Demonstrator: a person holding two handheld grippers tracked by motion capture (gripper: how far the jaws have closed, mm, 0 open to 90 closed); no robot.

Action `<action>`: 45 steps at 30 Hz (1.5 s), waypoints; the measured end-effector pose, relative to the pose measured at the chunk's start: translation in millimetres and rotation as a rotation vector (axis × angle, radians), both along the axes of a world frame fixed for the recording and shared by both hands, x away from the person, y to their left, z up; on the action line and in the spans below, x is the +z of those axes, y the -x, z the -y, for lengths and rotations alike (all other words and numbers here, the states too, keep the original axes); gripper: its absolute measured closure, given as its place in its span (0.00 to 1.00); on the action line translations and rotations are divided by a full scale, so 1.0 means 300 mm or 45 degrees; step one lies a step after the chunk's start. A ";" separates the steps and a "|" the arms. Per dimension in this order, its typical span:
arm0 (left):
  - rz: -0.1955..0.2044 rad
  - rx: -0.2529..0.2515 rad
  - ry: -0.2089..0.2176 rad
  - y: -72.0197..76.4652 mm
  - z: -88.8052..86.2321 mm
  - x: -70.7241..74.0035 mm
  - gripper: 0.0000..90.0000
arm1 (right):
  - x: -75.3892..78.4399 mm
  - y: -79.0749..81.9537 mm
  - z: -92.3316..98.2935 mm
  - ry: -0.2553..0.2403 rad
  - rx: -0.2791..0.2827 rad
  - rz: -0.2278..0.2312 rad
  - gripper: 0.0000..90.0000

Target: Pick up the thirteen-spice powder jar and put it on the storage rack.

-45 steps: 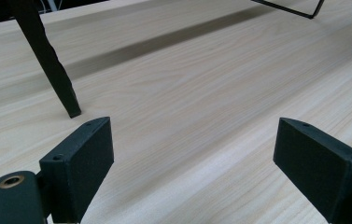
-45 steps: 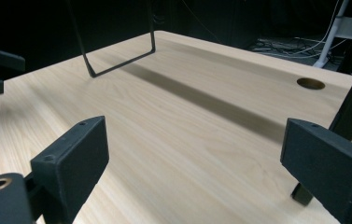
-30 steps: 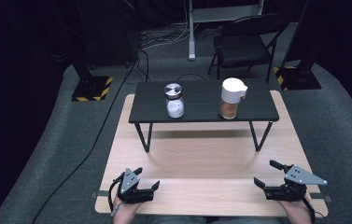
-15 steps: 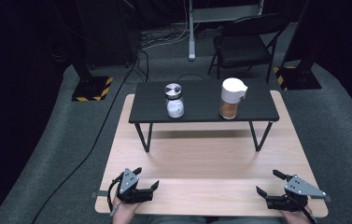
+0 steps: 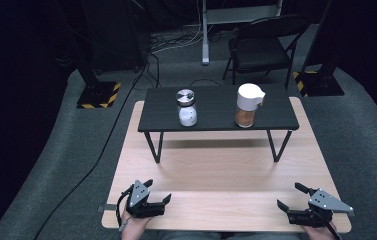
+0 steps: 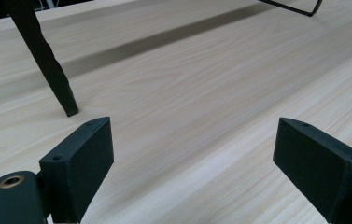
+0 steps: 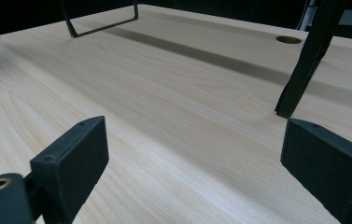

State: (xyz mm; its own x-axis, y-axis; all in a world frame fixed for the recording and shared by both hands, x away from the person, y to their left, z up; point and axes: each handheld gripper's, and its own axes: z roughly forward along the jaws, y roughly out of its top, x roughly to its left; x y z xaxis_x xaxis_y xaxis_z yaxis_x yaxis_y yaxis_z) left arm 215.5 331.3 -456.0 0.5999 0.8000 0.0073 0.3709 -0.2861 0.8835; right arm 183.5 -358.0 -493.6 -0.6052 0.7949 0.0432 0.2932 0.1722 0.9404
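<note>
Right gripper [image 5: 292, 196] has drawn back toward the near edge of the pale wooden counter [image 5: 221, 175] and sits lower; left gripper [image 5: 157, 191] unchanged. Both sets of fingers gape wide, holding nothing. On the small black raised table [image 5: 216, 107] beyond them: clear glass jar with metal lid [image 5: 186, 107] left, white-lidded jar of brown powder [image 5: 247, 105] right, well apart.

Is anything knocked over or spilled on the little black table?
No, nothing stands out. The small jar and the white-lidded jar both stand upright and apart on the black table, with no spill visible around them.
</note>
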 end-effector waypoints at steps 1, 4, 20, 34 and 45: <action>0.002 -0.003 -0.002 0.000 0.000 0.000 0.13 | 0.001 0.000 0.000 0.003 0.000 -0.001 0.07; 0.000 -0.002 0.000 -0.001 -0.001 -0.001 0.13 | 0.001 0.001 0.001 0.003 -0.006 -0.009 0.07; -0.003 -0.003 0.002 -0.004 -0.003 -0.002 0.13 | -0.001 -0.001 0.003 -0.007 -0.006 -0.015 0.07; -0.002 -0.003 0.002 -0.003 -0.004 -0.002 0.13 | -0.001 -0.004 0.004 -0.007 -0.003 -0.017 0.07; -0.002 -0.001 0.005 -0.001 -0.005 -0.002 0.13 | -0.001 -0.005 0.003 -0.004 -0.001 -0.017 0.07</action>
State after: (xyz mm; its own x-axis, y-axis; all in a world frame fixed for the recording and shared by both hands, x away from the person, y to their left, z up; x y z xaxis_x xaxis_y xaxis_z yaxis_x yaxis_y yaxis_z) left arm 215.9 332.8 -456.4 0.6007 0.7995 0.0036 0.3717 -0.2832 0.8841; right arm 184.9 -358.7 -493.8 -0.6039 0.7952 0.0537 0.3062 0.1692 0.9368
